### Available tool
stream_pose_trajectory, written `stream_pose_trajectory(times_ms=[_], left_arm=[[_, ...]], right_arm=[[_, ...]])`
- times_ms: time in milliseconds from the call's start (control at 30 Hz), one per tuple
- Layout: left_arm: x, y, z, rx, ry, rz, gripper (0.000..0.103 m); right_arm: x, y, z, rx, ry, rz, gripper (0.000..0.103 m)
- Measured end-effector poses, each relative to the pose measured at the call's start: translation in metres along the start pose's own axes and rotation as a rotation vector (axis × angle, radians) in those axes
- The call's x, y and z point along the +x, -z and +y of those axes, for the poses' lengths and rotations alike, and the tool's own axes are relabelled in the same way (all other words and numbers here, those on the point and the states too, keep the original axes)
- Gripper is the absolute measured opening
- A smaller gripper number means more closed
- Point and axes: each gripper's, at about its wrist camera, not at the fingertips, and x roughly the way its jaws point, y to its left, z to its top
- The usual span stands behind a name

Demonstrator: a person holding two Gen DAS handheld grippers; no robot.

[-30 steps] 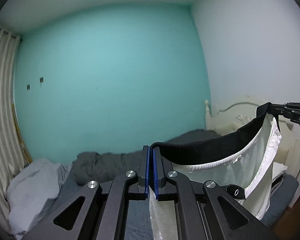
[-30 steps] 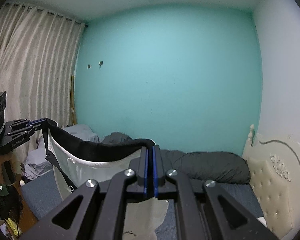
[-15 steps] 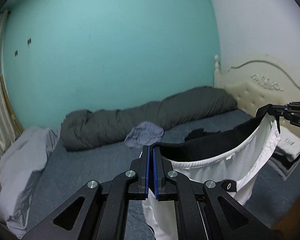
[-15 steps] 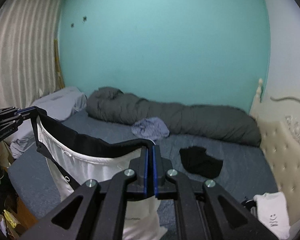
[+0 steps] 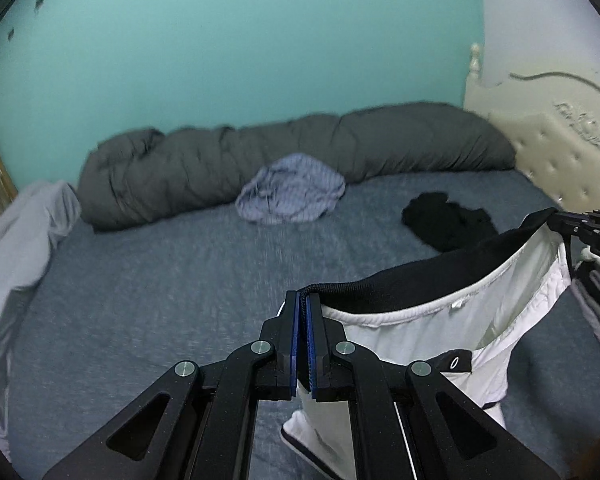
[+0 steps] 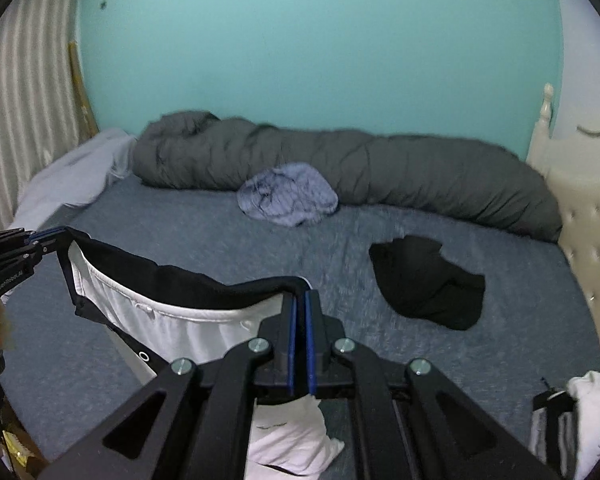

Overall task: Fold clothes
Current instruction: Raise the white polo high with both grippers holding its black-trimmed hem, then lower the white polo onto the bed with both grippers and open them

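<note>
A pair of white shorts [image 5: 432, 332] with a black waistband hangs stretched between my two grippers above the blue-grey bed [image 5: 160, 280]. My left gripper [image 5: 302, 300] is shut on one end of the waistband; my right gripper [image 6: 299, 298] is shut on the other end. From the right wrist, the shorts [image 6: 172, 324] run left to the left gripper [image 6: 40, 240]. In the left wrist view the right gripper [image 5: 560, 220] shows at the right edge. The legs of the shorts droop toward the mattress.
A rolled dark grey duvet [image 6: 340, 176] lies along the teal wall. A crumpled blue striped garment [image 6: 288, 196] and a black garment [image 6: 428, 284] lie on the bed. Folded clothes [image 6: 588, 408] sit near the cream headboard [image 6: 580, 240]. Pale bedding [image 5: 24, 232] is heaped at the left.
Both grippers have come down and tilted toward the bed, still holding the shorts stretched between them. The view has swung from the wall to the mattress.
</note>
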Motion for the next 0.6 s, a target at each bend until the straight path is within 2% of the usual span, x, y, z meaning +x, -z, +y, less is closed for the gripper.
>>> stream_pose_trajectory(times_ms=[367, 600], left_arm=[[0.18, 0.004, 0.009, -0.052, 0.042, 0.142, 0.003], [0.257, 0.009, 0.015, -0.08, 0.046, 0.209, 0.003]], right_arm=[[0.161, 0.006, -0.052, 0.065, 0.045, 0.124, 0.004], [0.243, 0.015, -0.072, 0.08, 0.068, 0.191, 0.004]])
